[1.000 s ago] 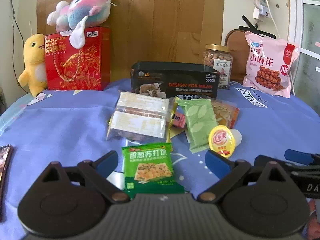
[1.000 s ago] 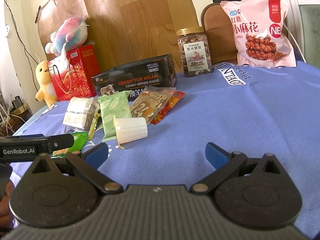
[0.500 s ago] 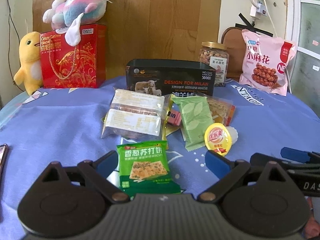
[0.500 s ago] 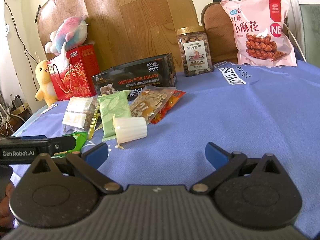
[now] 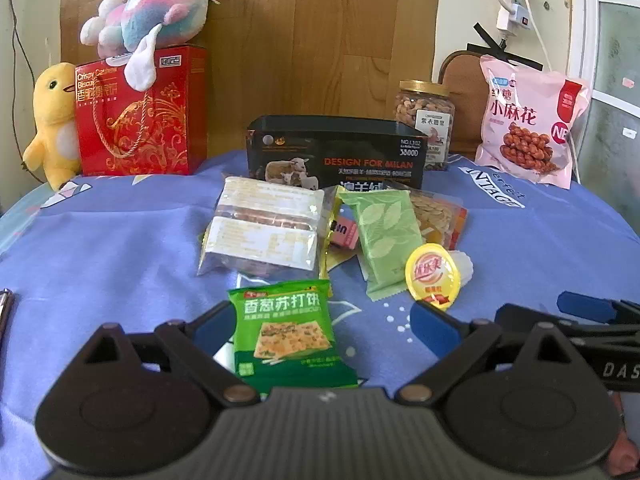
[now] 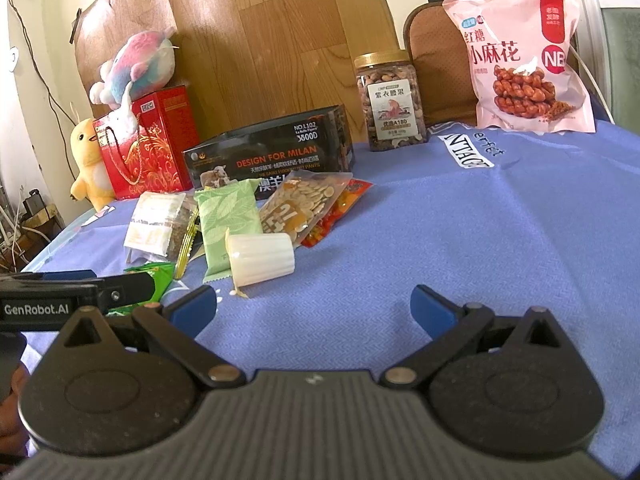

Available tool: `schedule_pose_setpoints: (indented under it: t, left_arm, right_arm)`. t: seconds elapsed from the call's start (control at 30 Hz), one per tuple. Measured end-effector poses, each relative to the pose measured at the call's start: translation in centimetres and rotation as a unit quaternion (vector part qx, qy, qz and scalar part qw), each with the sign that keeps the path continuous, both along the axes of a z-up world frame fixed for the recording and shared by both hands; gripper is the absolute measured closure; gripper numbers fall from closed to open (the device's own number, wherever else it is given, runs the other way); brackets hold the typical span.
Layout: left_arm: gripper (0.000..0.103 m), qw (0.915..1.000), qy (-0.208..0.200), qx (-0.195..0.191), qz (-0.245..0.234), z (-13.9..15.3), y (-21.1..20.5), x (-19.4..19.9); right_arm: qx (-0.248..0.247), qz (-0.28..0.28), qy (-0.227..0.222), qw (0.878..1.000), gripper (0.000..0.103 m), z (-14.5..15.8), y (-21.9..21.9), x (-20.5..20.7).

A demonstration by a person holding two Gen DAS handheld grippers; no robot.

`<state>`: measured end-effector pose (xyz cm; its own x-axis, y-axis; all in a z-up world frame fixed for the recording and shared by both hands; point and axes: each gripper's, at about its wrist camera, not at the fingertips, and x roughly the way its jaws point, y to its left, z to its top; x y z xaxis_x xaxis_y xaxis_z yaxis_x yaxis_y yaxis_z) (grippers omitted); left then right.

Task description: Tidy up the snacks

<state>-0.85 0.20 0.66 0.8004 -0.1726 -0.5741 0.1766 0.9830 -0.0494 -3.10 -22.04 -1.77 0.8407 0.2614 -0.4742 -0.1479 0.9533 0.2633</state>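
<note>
A green cracker packet lies flat on the blue tablecloth, between the fingers of my left gripper, which is open and not clamped on it. Behind it sit a clear packet with white labels, a light green packet, a seed packet and a yellow-lidded jelly cup. An open-topped black box stands behind the pile. My right gripper is open over bare cloth, a little short of the jelly cup, which lies on its side.
At the back stand a red gift box with plush toys, a nut jar and a pink snack bag. Blue cloth stretches to the right of the pile. The left gripper's side shows in the right wrist view.
The left wrist view has drifted slightly, so the pile and the green packet sit a little further left. The right gripper has barely moved. Both stay open.
</note>
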Motion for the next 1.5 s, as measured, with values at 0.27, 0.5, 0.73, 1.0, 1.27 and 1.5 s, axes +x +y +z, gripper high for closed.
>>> schedule_pose_setpoints:
  t: [0.27,0.5,0.73,1.0,1.27,1.5]
  left_arm:
    - [0.006,1.0000,0.003,0.000,-0.005,-0.1,-0.2,0.2]
    - [0.006,1.0000,0.006,-0.002,-0.007,-0.2,-0.2,0.3]
    - [0.006,0.9998,0.011,-0.008,-0.014,-0.2,0.0,0.4]
    - [0.010,0.9983,0.035,-0.040,-0.025,-0.1,1.0,1.6]
    - [0.014,0.9956,0.039,-0.071,-0.046,0.2,0.7,2.5]
    - [0.022,0.9945,0.038,-0.085,-0.048,0.3,2.4,2.7]
  right_arm:
    - [-0.001,0.003,0.001,1.000,0.000,0.0,0.2,0.1]
    - [-0.001,0.009,-0.001,1.000,0.000,0.1,0.1,0.3]
    - [0.009,0.036,0.010,0.999,0.000,0.4,-0.2,0.9]
    - [0.014,0.075,0.036,0.996,0.000,0.3,-0.2,1.7]
    - [-0.006,0.100,0.030,0.994,0.000,0.9,0.2,2.8]
    - [-0.009,0.137,0.030,0.990,0.016,1.2,1.1,3.6]
